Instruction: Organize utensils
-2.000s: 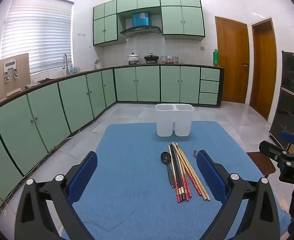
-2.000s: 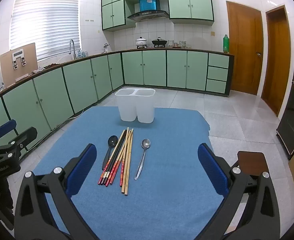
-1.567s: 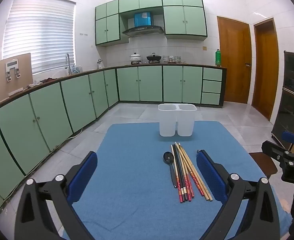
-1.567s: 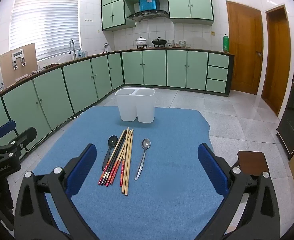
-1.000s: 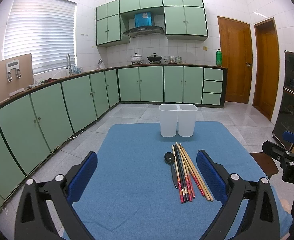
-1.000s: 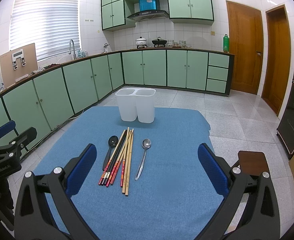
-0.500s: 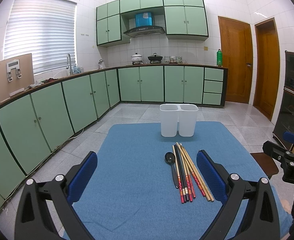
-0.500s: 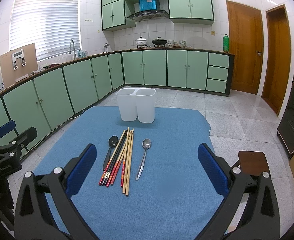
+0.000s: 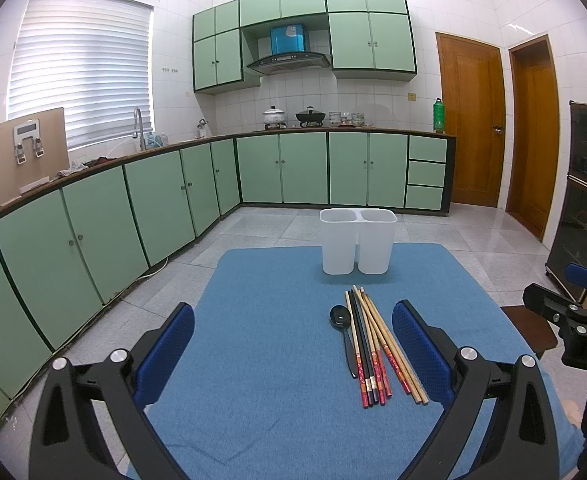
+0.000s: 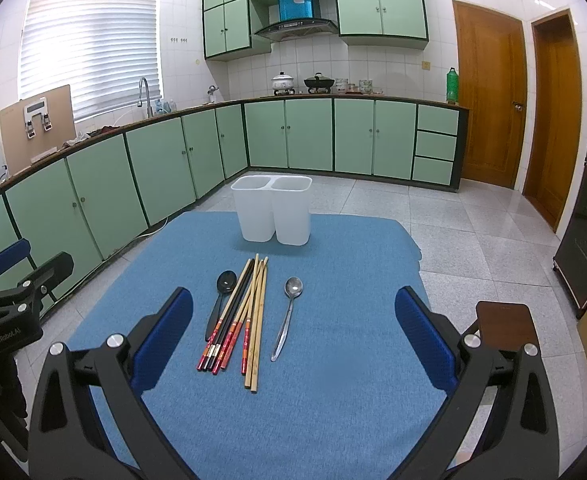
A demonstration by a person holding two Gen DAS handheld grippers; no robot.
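Chopsticks (image 10: 237, 312) lie in a loose bundle on the blue cloth (image 10: 333, 392), tips toward the white holder (image 10: 271, 210), butt ends toward both grippers. Black spoon (image 10: 221, 300) touches the bundle's left side; steel spoon (image 10: 289, 314) lies apart to its right, bowl toward the holder.

Right gripper (image 10: 293, 344): fingers (image 10: 161, 332) spread wide, nothing between the pads. In the right wrist view the bundle and both spoons fall inside the gap, the bundle nearer the left finger, the steel spoon about central. Neither finger touches a utensil.

Left gripper (image 9: 291, 354): fingers (image 9: 421, 348) likewise released and holding nothing. In the left wrist view the chopsticks (image 9: 373, 352) sit close to the right finger, the black spoon (image 9: 343, 330) just left of them, both within the gap.

Holder (image 9: 357, 246) stands upright at the far end of the cloth (image 9: 273, 380), two compartments side by side, well beyond the chopstick tips. Its insides are not visible from either angle; they look empty but I cannot confirm.

Steel spoon is hidden in the left wrist view, probably behind the right finger. Black spoon's handle is partly covered by the chopsticks. Exact chopstick count is hard to make out where they overlap. Each gripper shows at the edge of the other's view, cut off by the frame.
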